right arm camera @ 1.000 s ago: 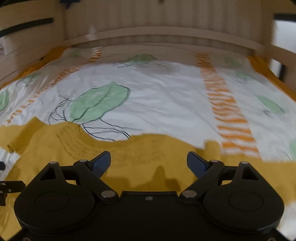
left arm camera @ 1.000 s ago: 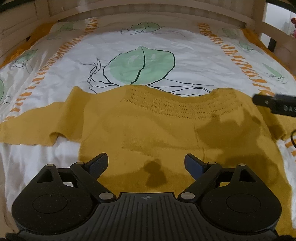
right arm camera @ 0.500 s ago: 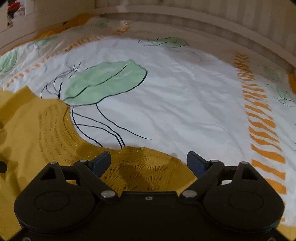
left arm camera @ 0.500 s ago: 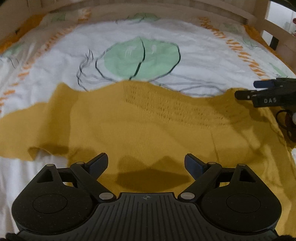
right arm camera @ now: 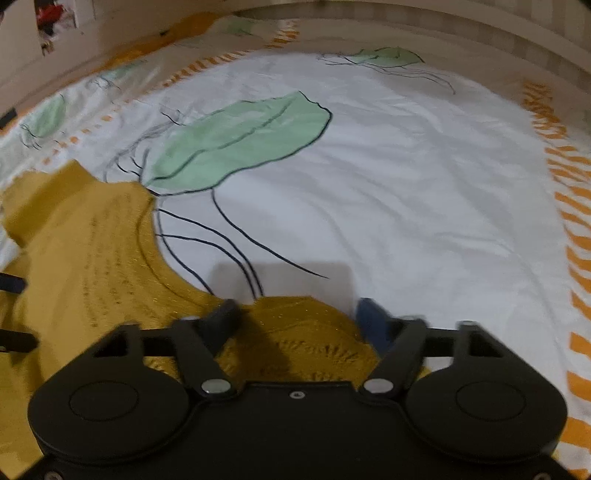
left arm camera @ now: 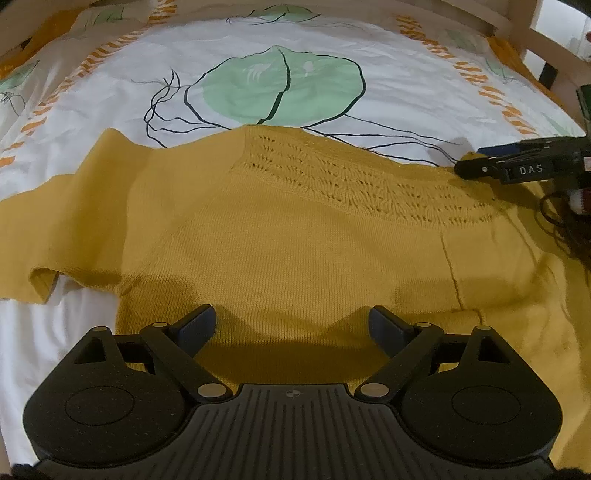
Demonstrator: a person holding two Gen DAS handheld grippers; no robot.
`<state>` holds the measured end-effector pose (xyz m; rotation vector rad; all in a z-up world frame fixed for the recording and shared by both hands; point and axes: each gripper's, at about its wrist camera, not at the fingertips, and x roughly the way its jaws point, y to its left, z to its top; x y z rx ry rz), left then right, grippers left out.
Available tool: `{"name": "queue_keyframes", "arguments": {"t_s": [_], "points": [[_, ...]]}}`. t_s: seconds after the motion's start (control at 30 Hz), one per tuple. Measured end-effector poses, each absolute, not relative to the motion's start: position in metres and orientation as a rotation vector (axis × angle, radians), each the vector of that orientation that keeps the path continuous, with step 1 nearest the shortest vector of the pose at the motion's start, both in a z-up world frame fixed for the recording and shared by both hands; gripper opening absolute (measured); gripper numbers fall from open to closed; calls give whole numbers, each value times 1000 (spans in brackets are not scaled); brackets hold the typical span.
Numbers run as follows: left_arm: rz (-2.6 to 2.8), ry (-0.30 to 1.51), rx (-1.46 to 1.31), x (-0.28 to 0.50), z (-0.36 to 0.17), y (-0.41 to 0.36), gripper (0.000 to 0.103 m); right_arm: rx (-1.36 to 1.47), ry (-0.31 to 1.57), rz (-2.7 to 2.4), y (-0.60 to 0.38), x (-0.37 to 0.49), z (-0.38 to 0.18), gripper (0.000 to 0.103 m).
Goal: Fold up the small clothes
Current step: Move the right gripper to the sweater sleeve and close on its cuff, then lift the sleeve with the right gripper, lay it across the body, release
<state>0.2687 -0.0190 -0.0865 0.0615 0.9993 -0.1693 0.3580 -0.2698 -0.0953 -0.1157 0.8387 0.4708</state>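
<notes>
A mustard-yellow knit sweater [left arm camera: 288,229] lies spread flat on the bed, collar at the far side, one sleeve stretched out to the left. My left gripper [left arm camera: 291,325] is open and hovers low over the sweater's body near its lower part. My right gripper [right arm camera: 299,317] is open, its fingers narrowing around the sweater's right shoulder edge [right arm camera: 303,332] by the collar. The right gripper also shows at the right edge of the left wrist view [left arm camera: 476,162], and the sweater fills the left of the right wrist view [right arm camera: 92,266].
The bedsheet [left arm camera: 332,48] is white with green leaf prints and orange dashed stripes. A wooden bed frame [left arm camera: 532,33] runs around the far and right sides. Black cables [left arm camera: 565,221] hang by the right gripper.
Both grippers have moved lower and closer to the sweater. The right gripper has swung toward the right shoulder by the collar, and its fingers have started to close.
</notes>
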Motion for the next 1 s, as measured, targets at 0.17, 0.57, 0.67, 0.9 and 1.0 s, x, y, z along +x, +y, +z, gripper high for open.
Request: {"name": "queue_keyframes", "arguments": {"t_s": [0.17,0.57,0.67,0.9,1.0], "points": [[-161,986,42,270,-85,-17,90,-94,836,536,-267,352,-90,16],[-156,944,31,270,-78,-16,90,-162,792,336,-258,366,-96,14],[-162,990,48,274,-90,-17,91,-129,769,309,-258,364,-89,32],[-166,951,72,271,-94,-21,97,40,719,234,-294,345,-56,71],[-170,934,55,268,-97,-21,103,121,714,176,-326,332,-44,78]]}}
